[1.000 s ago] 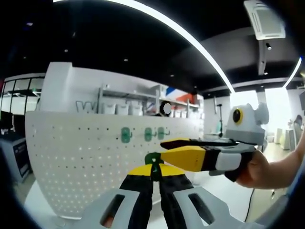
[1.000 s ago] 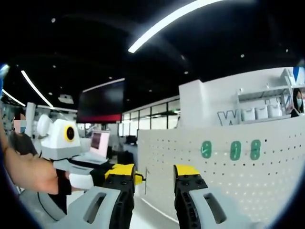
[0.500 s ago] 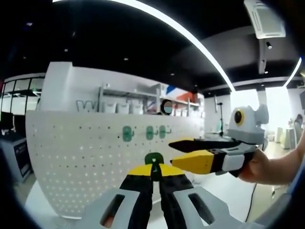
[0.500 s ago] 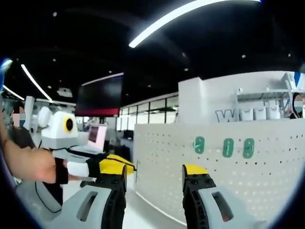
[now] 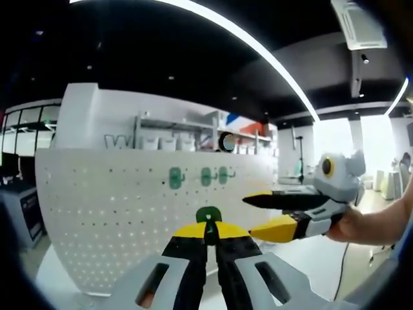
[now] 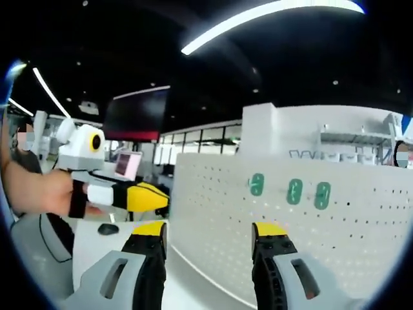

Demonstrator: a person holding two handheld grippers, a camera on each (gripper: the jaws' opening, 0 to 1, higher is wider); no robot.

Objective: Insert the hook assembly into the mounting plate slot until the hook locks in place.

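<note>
In the left gripper view, the pegboard (image 5: 110, 213) stands upright on the white counter (image 5: 48, 281), its perforated face turned toward the person so the slots can be reached head-on. Three green hooks (image 5: 175, 177) already hang in a row high on it. The left hand-held gripper (image 5: 208, 234) is clamped on another green hook (image 5: 208, 217), jaws pressed together around its lower part so the top sticks up free, aimed at the board but apart from it; this reads as the approach before insertion. To the right, the right hand-held gripper (image 5: 258, 216) comes in sideways with its jaws spread and nothing between them, likely held back to keep the path to the board clear.

In the right gripper view, the left hand-held gripper (image 6: 158, 197) shows at the left in the person's hand (image 6: 39, 190); the hook it carries is too small to make out there. The right hand-held gripper (image 6: 210, 236) is wide open and empty, facing the pegboard (image 6: 284, 252) below the hooks (image 6: 294, 192).
</note>
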